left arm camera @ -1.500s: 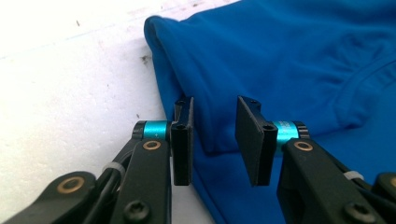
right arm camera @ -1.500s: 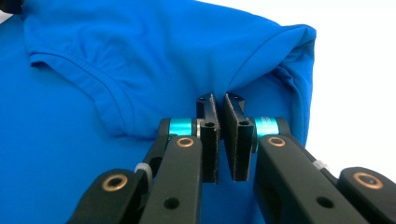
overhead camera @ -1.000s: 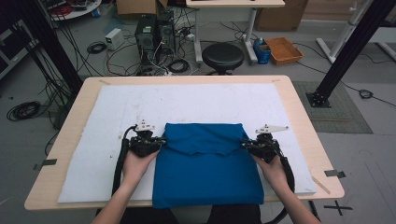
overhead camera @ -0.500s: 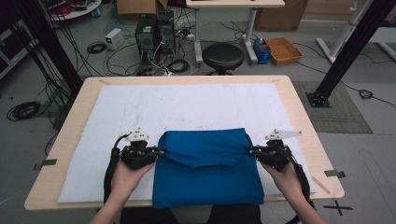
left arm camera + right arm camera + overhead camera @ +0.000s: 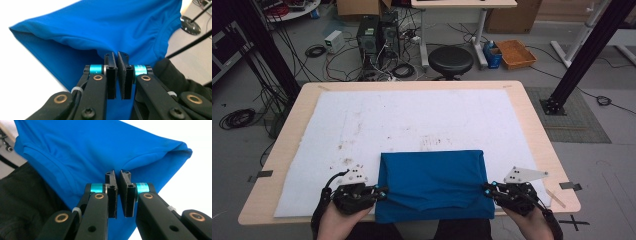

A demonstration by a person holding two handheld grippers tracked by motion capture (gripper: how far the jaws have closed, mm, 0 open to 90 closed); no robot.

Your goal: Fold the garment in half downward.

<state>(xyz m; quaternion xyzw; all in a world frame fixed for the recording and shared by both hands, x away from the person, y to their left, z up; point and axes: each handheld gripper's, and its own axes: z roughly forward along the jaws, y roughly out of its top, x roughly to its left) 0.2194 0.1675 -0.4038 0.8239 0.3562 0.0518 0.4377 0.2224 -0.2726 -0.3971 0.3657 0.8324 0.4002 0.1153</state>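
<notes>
A blue shirt (image 5: 432, 182) lies folded at the near edge of the table, its front part hanging over the edge. My left gripper (image 5: 381, 192) is shut on the shirt's left side, and my right gripper (image 5: 487, 189) is shut on its right side. In the left gripper view the jaws (image 5: 117, 56) pinch blue cloth (image 5: 100, 32) that rises and spreads beyond them. In the right gripper view the right gripper (image 5: 117, 175) pinches the shirt (image 5: 100, 147) the same way, with a seam or collar line curving at its left.
A white mat (image 5: 412, 125) covers the wooden table (image 5: 537, 130). Beyond the far edge stand a black stool (image 5: 450, 60), computer cases with cables (image 5: 372, 37) and an orange tray (image 5: 517, 52). A black frame leg (image 5: 562, 85) stands at the right.
Both grippers have pulled toward the near edge of the table with the shirt's top layer, folding it over so the blue cloth now forms a shorter, neater rectangle.
</notes>
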